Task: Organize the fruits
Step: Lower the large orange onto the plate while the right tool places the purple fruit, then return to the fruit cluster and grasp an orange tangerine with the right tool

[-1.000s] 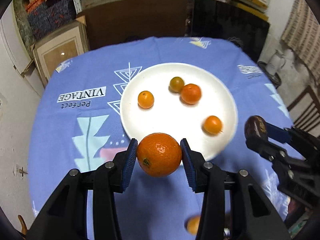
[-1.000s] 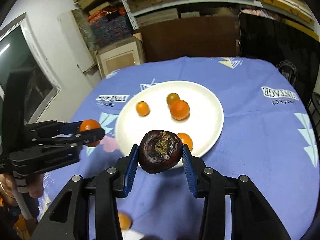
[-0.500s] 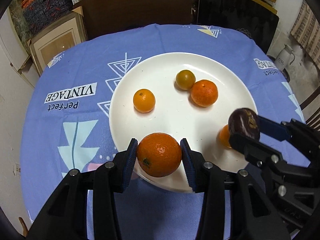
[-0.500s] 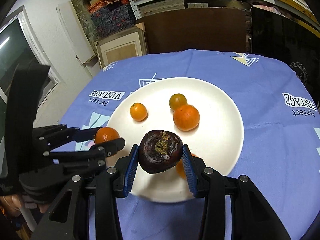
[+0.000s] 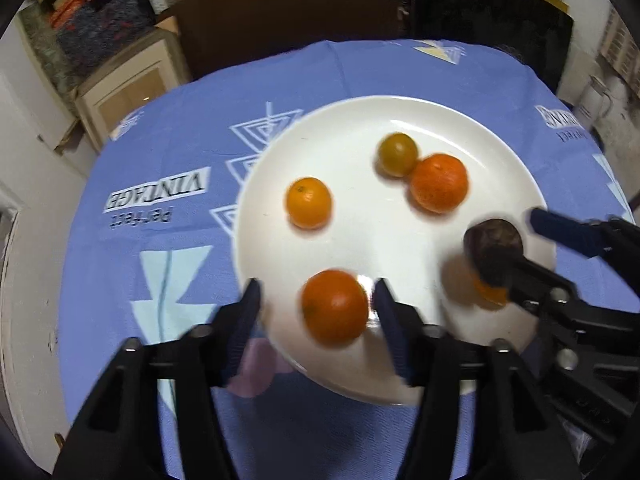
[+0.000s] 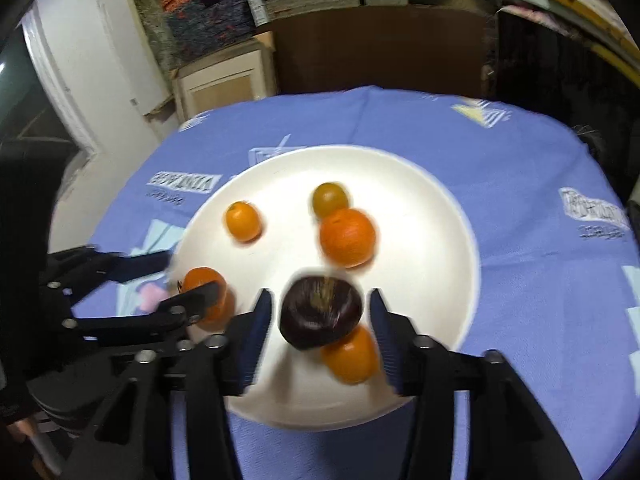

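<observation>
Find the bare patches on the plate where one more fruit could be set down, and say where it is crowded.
Free: the plate's right side, past the big orange, and the far rim behind the greenish fruit. Crowded: the near edge, where both open tongs, left and right, flank an orange and a dark fruit.
</observation>
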Motion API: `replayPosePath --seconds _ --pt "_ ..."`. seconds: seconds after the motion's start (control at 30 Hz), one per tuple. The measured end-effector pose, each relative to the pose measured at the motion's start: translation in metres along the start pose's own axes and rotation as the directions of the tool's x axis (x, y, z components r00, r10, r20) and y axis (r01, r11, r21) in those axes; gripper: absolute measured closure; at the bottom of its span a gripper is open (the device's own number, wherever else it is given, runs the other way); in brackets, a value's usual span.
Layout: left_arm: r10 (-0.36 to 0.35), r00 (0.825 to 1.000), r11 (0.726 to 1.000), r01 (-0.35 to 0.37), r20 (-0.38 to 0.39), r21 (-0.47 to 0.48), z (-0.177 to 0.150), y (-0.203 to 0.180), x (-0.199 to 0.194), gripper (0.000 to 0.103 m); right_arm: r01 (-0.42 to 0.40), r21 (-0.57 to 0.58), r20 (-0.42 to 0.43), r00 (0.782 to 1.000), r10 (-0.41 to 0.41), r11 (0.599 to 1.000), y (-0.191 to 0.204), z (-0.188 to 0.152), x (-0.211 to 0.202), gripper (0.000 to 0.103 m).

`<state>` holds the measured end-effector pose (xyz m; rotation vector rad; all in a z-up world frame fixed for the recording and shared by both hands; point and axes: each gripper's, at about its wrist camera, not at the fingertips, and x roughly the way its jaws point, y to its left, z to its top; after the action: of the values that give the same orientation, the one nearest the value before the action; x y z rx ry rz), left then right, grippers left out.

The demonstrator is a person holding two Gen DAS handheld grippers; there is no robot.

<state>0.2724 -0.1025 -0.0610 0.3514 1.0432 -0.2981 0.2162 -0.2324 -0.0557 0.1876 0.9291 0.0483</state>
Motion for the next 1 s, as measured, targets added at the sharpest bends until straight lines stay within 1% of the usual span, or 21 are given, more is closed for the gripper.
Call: replayPosePath --seconds 0.03,0.07,0.17,0.27,0.4,0.47,0.5,0.57,0.63,0.7,0.73,0.8,0.83,0.87,0.9,0.93,1.0 --pt "-0.002 1.000 1.000 0.002 0.005 -0.016 0.001 0.003 -0.002 0.022 -0.009 0.008 0.010 1.000 0.008 1.000 -0.003 0.000 -0.004 0.035" --pt "-0.002 1.000 1.000 0.003 0.016 -0.028 0.001 0.006 -0.005 0.021 -0.020 0.011 0.014 1.000 0.020 1.000 -0.005 0.001 -0.006 0.035" --pt "0.005 0.999 1.000 -0.005 0.041 -0.013 0.000 0.007 -0.016 0.021 -0.025 -0.004 0.026 0.999 0.026 1.000 -0.007 -0.001 -0.020 0.035" --pt "0.006 0.998 1.000 -0.006 0.060 0.008 -0.005 0.003 -0.028 0.021 -0.041 0.019 0.031 0.999 0.041 0.999 -0.013 -0.006 -0.034 0.035" --pt "-0.003 0.997 0.999 0.000 0.080 0.037 -0.019 -0.001 -0.046 0.021 -0.052 0.034 0.029 0.998 0.051 0.998 -0.016 -0.018 -0.053 0.035" --pt "-0.011 0.995 0.999 0.006 0.096 0.053 -0.034 -0.001 -0.062 0.021 -0.052 0.028 0.035 0.998 0.051 0.998 -0.017 -0.031 -0.070 0.035" --pt "-0.015 0.995 0.998 0.009 0.102 0.058 -0.039 0.000 -0.067 0.021 -0.058 0.022 0.043 0.997 0.057 0.998 -0.017 -0.040 -0.082 0.035" --pt "-0.025 0.992 0.996 0.015 0.121 0.083 -0.061 0.003 -0.085 0.021 -0.063 0.008 0.051 0.997 0.063 0.998 -0.015 -0.057 -0.100 0.035" --pt "-0.039 0.990 0.994 0.024 0.137 0.108 -0.082 0.005 -0.098 0.015 -0.072 -0.017 0.053 0.996 0.073 0.997 -0.012 -0.080 -0.121 0.035" --pt "-0.046 0.989 0.990 0.026 0.138 0.141 -0.106 0.005 -0.110 0.015 -0.068 -0.049 0.050 0.996 0.070 0.997 -0.008 -0.105 -0.139 0.034" --pt "-0.064 0.989 0.986 0.042 0.133 0.162 -0.126 0.006 -0.117 0.015 -0.064 -0.078 0.043 0.997 0.067 0.995 -0.004 -0.123 -0.150 0.034" --pt "-0.073 0.990 0.982 0.051 0.117 0.181 -0.149 0.006 -0.125 0.015 -0.059 -0.121 0.034 0.997 0.064 0.991 0.002 -0.151 -0.164 0.033" --pt "-0.089 0.990 0.980 0.067 0.109 0.189 -0.168 0.007 -0.132 0.015 -0.065 -0.136 0.016 0.998 0.068 0.989 0.006 -0.169 -0.170 0.033" --pt "-0.105 0.989 0.978 0.084 0.103 0.190 -0.181 0.009 -0.136 0.015 -0.078 -0.148 -0.008 0.997 0.077 0.986 0.010 -0.189 -0.176 0.033" --pt "-0.118 0.988 0.977 0.099 0.096 0.189 -0.192 0.010 -0.139 0.015 -0.086 -0.153 -0.020 0.996 0.084 0.985 0.012 -0.200 -0.179 0.033" --pt "-0.131 0.988 0.976 0.114 0.082 0.184 -0.208 0.013 -0.143 0.015 -0.096 -0.165 -0.052 0.995 0.089 0.981 0.017 -0.220 -0.181 0.033" --pt "-0.144 0.988 0.976 0.133 0.054 0.172 -0.228 0.015 -0.143 0.015 -0.105 -0.186 -0.114 0.990 0.085 0.977 0.023 -0.244 -0.177 0.033"
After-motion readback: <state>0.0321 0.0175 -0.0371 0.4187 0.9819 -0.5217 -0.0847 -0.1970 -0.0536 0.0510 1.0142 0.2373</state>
